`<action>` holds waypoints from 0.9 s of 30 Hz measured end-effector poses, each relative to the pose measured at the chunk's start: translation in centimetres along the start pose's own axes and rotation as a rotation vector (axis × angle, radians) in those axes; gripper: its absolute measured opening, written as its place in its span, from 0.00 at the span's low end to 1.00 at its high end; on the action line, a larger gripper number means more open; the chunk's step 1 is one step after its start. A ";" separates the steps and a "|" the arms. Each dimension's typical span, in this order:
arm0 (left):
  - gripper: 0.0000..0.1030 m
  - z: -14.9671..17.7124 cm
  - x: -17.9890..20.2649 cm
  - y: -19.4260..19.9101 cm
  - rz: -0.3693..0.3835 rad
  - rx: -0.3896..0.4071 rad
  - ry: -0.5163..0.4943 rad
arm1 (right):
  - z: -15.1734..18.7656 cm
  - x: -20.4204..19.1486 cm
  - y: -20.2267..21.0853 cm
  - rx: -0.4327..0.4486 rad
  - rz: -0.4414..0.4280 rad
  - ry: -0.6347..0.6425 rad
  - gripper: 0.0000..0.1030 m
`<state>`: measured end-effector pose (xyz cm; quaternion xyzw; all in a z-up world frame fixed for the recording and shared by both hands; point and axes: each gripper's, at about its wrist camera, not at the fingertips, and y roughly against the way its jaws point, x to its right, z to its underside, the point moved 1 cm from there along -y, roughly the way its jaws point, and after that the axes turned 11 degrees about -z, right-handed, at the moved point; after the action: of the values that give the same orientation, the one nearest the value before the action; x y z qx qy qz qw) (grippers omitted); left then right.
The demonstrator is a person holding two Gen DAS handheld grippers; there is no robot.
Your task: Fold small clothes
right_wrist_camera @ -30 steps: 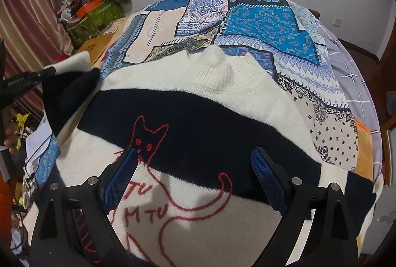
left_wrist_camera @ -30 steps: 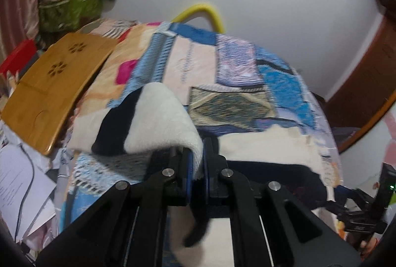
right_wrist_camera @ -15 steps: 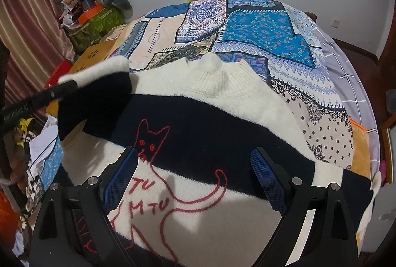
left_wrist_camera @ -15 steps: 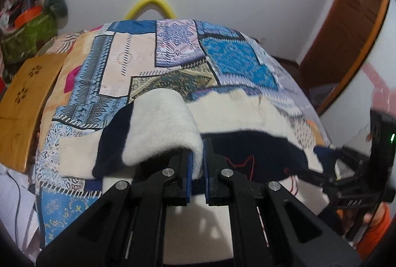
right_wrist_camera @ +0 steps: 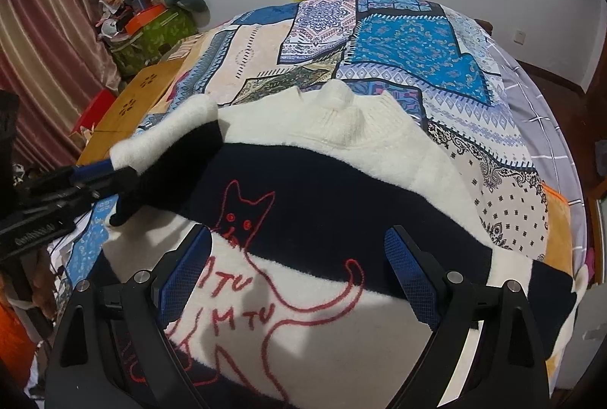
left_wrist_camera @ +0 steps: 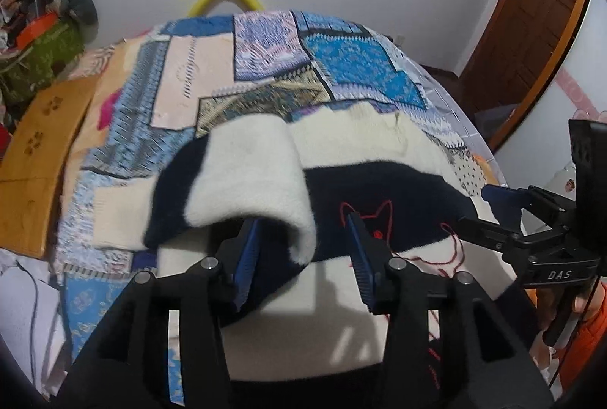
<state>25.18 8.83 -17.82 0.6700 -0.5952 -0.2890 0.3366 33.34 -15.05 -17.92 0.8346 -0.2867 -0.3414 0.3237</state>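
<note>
At the far left edge of the bed lies a wooden board [right_wrist_camera: 132,113], and beside it the patchwork bedspread [left_wrist_camera: 341,67] covers the mattress. Spread flat on that bedspread is the small sweater [right_wrist_camera: 341,189], cream with a broad dark band across the chest and a red outline of a cat stitched over the band and the cream part below it; its ribbed collar points toward the far wall. The left sleeve [left_wrist_camera: 242,177], cream with a dark stripe, is folded in over the sweater's left side and arches up over the left gripper [left_wrist_camera: 303,251]. This gripper's jaws have just been opening and now stand partly spread: the cuff end of the sleeve droops between the blue pads, draped against the left pad [left_wrist_camera: 246,253], while the right pad stands clear of the cloth, so nothing is pinched. From the right wrist view the same gripper comes in from the left edge with the sleeve lying over its tips. To the right, the right gripper [right_wrist_camera: 299,276] hovers over the lower chest of the sweater with its jaws spread wide, one blue pad on each side of the stitched cat, and nothing gripped between them; whether the tips touch the knit cannot be told.
</note>
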 end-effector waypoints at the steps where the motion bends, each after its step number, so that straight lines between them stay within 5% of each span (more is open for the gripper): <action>1: 0.50 -0.2 -0.5 0.3 -0.006 0.003 0.006 | 0.0 -0.1 0.0 -0.001 0.000 0.001 0.89; 9: 0.58 -0.3 -7.9 1.4 -0.112 0.037 0.122 | -0.3 -0.5 -0.2 0.001 0.001 0.013 0.89; 15: 0.58 0.9 -15.3 -3.0 -0.243 -0.071 0.264 | -0.3 -0.6 -0.5 -0.003 0.007 0.005 0.89; 27: 0.58 3.4 -20.4 -12.3 -0.215 -0.261 0.470 | -0.2 0.2 -1.5 -0.035 0.037 -0.001 0.89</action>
<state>27.41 29.52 -29.90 0.7289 -0.3841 -0.2340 0.5162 33.99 -14.16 -18.98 0.8231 -0.2961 -0.3410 0.3444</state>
